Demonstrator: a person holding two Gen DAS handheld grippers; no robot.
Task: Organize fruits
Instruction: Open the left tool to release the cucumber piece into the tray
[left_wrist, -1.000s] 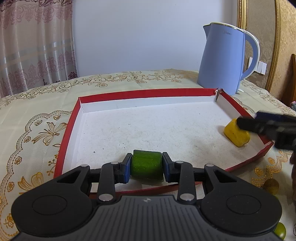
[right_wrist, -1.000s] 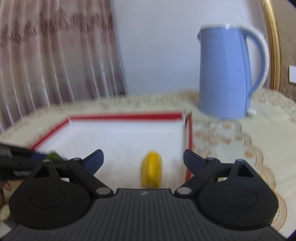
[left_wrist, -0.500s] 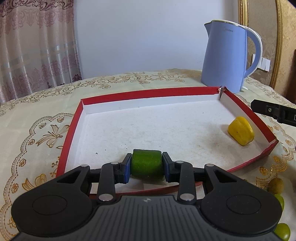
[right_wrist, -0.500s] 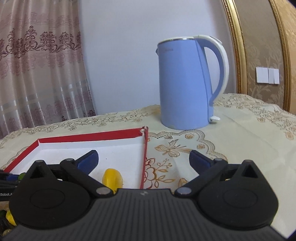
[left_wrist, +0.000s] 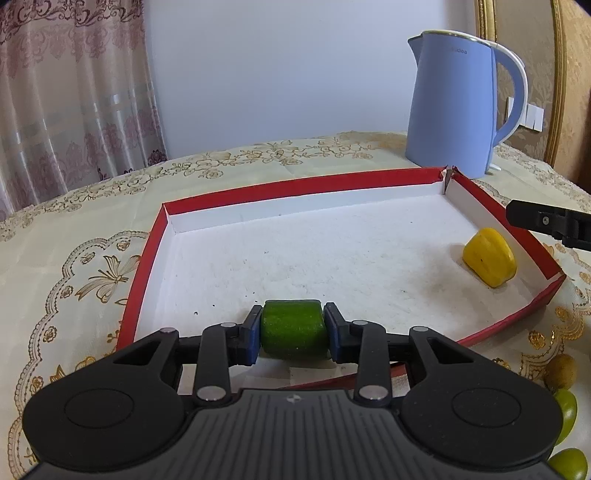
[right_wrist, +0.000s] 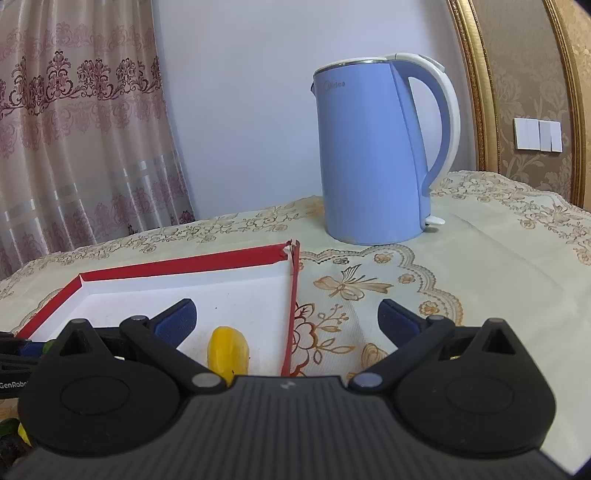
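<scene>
My left gripper (left_wrist: 293, 334) is shut on a green fruit piece (left_wrist: 293, 330), held low over the near edge of the red-rimmed white tray (left_wrist: 236, 194). A yellow fruit (left_wrist: 489, 256) lies inside the tray by its right wall. The black tip of my right gripper (left_wrist: 546, 221) shows at the right edge of the left wrist view, outside that wall. In the right wrist view my right gripper (right_wrist: 286, 317) is open with nothing between its fingers; the yellow fruit (right_wrist: 227, 350) and the tray's right wall (right_wrist: 291, 306) lie below it.
A blue electric kettle (left_wrist: 458, 103) stands behind the tray's far right corner (right_wrist: 369, 155). Small green and brown fruits (left_wrist: 563, 391) lie on the embroidered tablecloth (left_wrist: 74, 266) right of the tray. Curtains hang at the left, with a gold frame at the right.
My right gripper has drawn back to the right, away from the yellow fruit, which stays in the tray. The left gripper keeps its hold on the green piece in the same spot.
</scene>
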